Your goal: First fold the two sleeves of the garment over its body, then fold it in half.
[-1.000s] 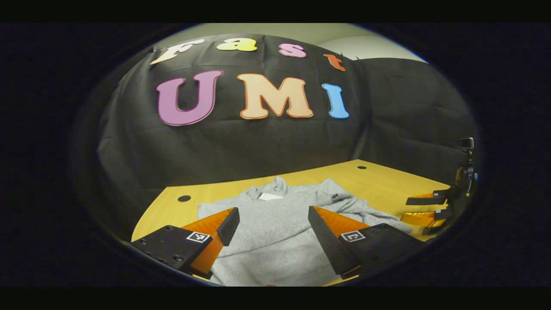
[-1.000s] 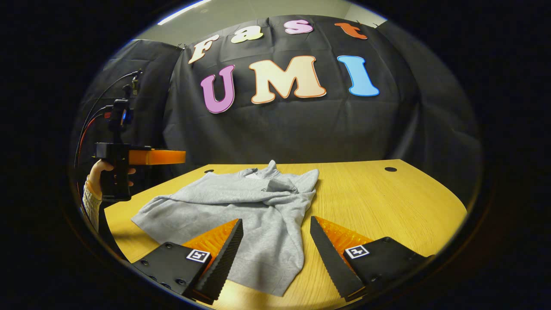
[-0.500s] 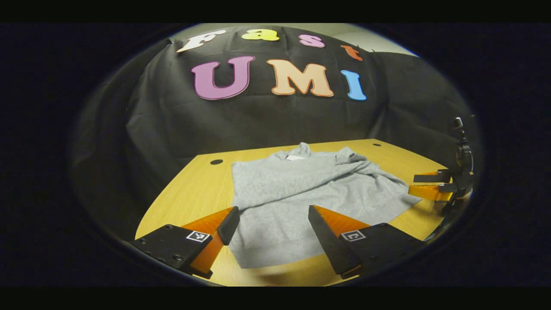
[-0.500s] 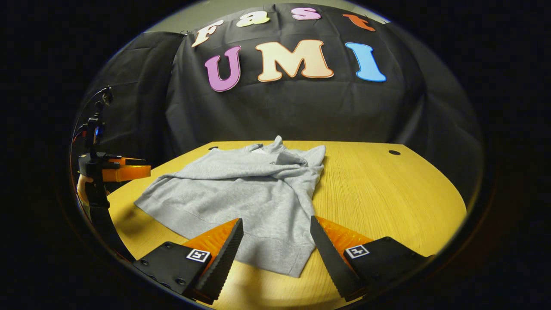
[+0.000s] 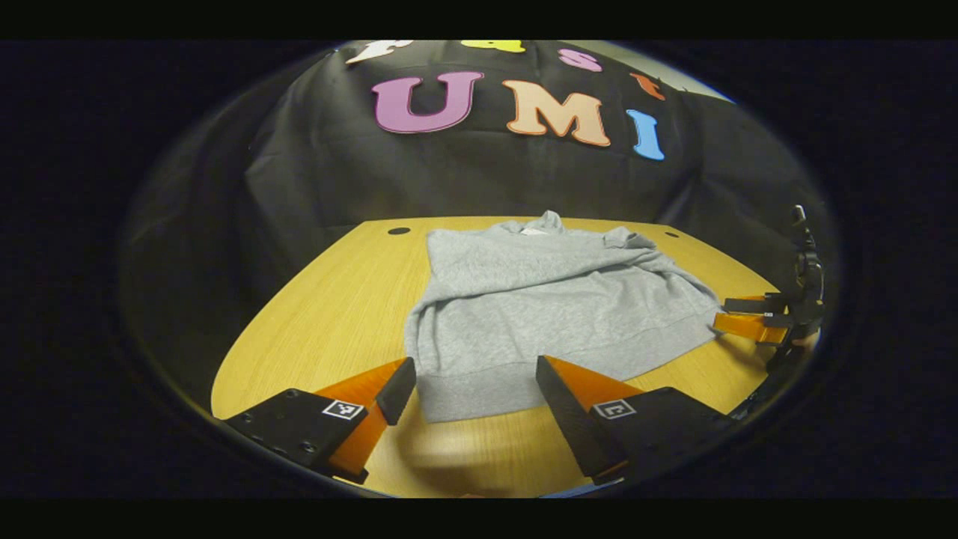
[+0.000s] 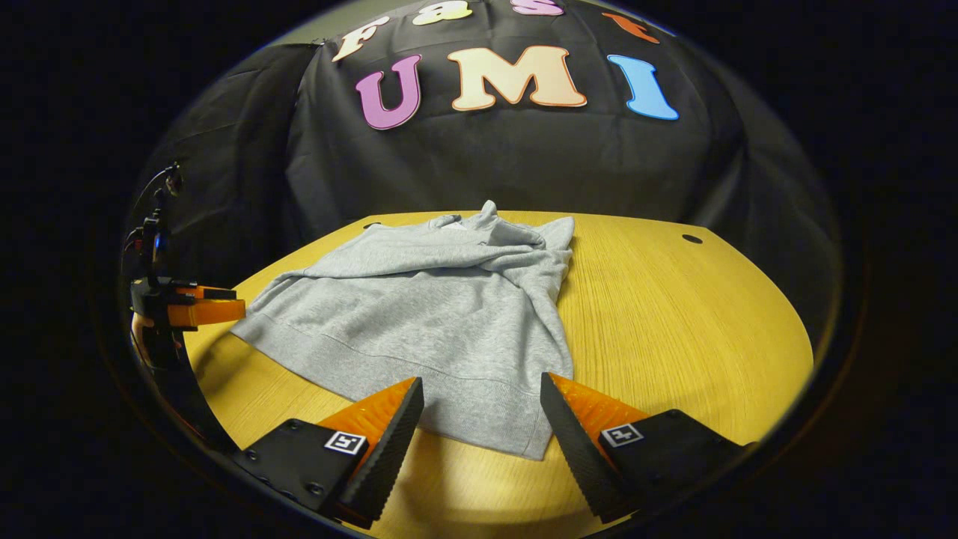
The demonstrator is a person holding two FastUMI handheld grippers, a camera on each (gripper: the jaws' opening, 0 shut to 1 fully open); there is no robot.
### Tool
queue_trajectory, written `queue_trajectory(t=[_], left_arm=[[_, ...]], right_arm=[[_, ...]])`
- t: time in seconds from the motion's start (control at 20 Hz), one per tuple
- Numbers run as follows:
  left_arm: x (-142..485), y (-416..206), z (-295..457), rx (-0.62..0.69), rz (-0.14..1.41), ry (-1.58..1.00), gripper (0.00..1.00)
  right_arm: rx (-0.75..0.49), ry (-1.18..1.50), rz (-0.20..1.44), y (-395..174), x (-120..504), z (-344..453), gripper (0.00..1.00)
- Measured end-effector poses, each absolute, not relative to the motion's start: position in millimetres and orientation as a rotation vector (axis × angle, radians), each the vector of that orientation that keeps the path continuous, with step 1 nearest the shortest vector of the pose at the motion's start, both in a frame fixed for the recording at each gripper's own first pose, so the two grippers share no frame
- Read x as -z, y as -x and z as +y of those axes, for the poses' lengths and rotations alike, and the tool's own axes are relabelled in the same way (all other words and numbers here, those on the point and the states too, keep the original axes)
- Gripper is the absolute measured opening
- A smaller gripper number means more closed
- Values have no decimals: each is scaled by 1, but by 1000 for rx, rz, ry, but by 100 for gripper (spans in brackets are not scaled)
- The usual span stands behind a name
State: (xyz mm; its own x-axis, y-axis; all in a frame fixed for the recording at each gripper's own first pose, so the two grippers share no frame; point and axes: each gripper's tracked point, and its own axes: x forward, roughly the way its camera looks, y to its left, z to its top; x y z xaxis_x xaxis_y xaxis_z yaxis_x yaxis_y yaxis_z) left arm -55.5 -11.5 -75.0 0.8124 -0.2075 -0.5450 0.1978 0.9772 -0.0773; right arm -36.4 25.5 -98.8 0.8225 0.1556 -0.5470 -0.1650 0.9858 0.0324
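Grey sweatshirt (image 5: 554, 314) flat on wooden table (image 5: 329, 299), both sleeves apparently folded over body, hem (image 6: 479, 408) nearest; left gripper (image 5: 471, 389) and right gripper (image 6: 479, 412) wide apart, holding nothing; next, probably: pinch hem corners, fold toward collar (image 6: 486, 217).

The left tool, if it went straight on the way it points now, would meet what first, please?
Probably the hem of the grey sweatshirt, which lies just ahead between the left tool's open fingers; its height above the table is unclear.
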Motion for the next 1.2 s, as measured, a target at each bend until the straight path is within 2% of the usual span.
queue_trajectory(t=[0.05, 0.1, 0.15, 0.2, 0.25, 0.3, 0.35, 0.4, 0.5, 0.55, 0.7, 0.75, 0.8, 0.85, 0.9, 0.95, 1.0, 1.05, 1.15, 1.2], left_arm=[[78, 58, -10, 215, 595, 12, 95], [81, 59, -10, 212, 601, 5, 95], [83, 59, -9, 210, 607, 0, 95], [84, 60, -10, 211, 614, -2, 95], [86, 61, -10, 215, 624, -3, 95], [89, 63, -10, 217, 637, -3, 95], [93, 65, -10, 213, 651, -6, 95], [96, 65, -9, 207, 660, -11, 96], [100, 63, -9, 195, 668, -20, 95], [100, 63, -9, 193, 669, -21, 96], [101, 64, -9, 188, 674, -19, 99], [103, 66, -12, 194, 673, -17, 94], [102, 65, -13, 196, 659, -26, 99], [102, 66, -16, 208, 651, -25, 93], [100, 67, -18, 218, 644, -20, 90], [102, 67, -20, 226, 639, -13, 80], [101, 67, -23, 232, 635, -4, 72], [102, 67, -25, 237, 631, -1, 56], [100, 68, -29, 259, 624, 9, 44], [100, 68, -32, 272, 621, 15, 36]], right_arm=[[-170, 21, 596, 39, 102, 25, 94], [-169, 31, 601, 38, 102, 26, 98], [-169, 41, 606, 39, 101, 26, 94], [-168, 54, 614, 39, 102, 26, 98], [-166, 69, 620, 39, 103, 26, 93], [-164, 81, 622, 39, 104, 27, 98], [-161, 84, 625, 39, 103, 26, 98], [-158, 79, 630, 39, 104, 25, 94], [-157, 74, 632, 40, 104, 26, 94], [-157, 77, 632, 39, 104, 26, 98], [-161, 75, 634, 40, 105, 26, 98], [-159, 75, 635, 39, 105, 25, 98], [-159, 74, 637, 40, 105, 25, 94], [-163, 70, 638, 40, 105, 26, 97], [-173, 63, 641, 41, 105, 30, 95], [-176, 63, 637, 40, 104, 32, 86], [-176, 70, 633, 41, 106, 32, 69], [-177, 75, 631, 42, 105, 33, 67], [-180, 51, 629, 41, 106, 36, 61], [-177, 50, 630, 42, 106, 36, 45]])
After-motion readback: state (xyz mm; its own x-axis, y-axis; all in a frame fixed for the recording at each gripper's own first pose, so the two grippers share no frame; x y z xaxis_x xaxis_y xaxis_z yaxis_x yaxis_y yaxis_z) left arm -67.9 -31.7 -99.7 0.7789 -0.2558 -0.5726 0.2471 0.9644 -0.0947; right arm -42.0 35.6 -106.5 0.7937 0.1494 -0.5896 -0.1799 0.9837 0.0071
